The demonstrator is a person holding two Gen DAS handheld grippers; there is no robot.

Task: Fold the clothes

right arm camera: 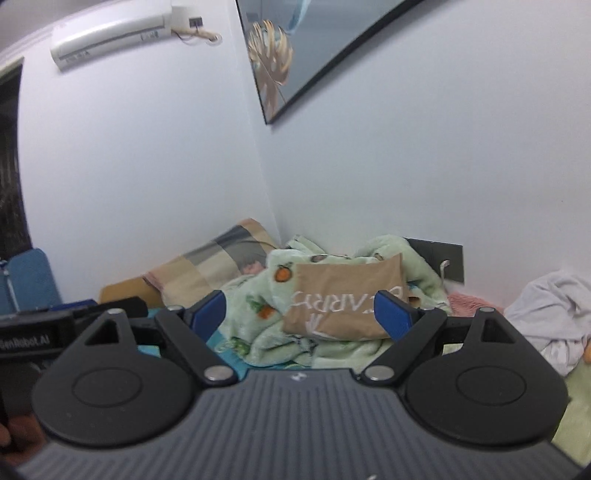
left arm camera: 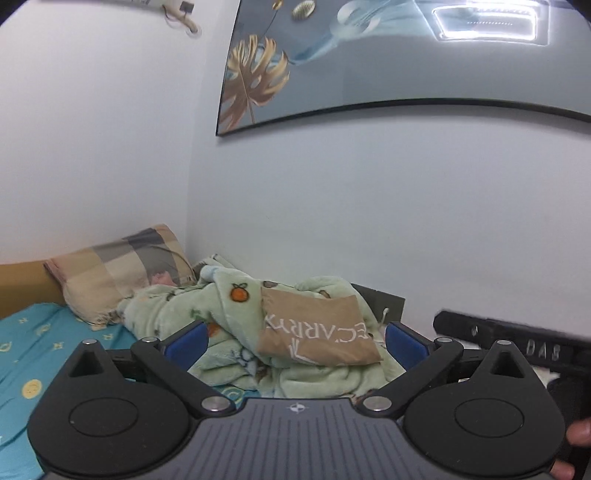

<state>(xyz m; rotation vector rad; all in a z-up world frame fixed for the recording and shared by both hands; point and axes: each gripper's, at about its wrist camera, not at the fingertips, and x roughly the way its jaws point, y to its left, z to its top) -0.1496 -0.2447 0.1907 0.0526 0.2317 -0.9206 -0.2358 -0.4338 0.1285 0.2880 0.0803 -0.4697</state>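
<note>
A folded tan garment with white lettering [left arm camera: 317,328] [right arm camera: 343,306] lies on a crumpled pale green fleece blanket [left arm camera: 221,306] [right arm camera: 258,314] in the bed's far corner. A crumpled white garment [right arm camera: 554,314] lies at the right in the right wrist view. My left gripper [left arm camera: 295,341] is open and empty, held above the bed in front of the tan garment. My right gripper [right arm camera: 301,314] is open and empty, also in front of it. The right gripper's body [left arm camera: 517,343] shows at the right edge of the left wrist view.
A plaid pillow [left arm camera: 118,269] [right arm camera: 214,262] leans in the corner. A teal patterned sheet [left arm camera: 29,354] covers the bed. A framed picture [left arm camera: 369,62] hangs on the wall. An air conditioner [right arm camera: 110,33] is mounted high. A dark wall plate [right arm camera: 439,258] sits behind the blanket.
</note>
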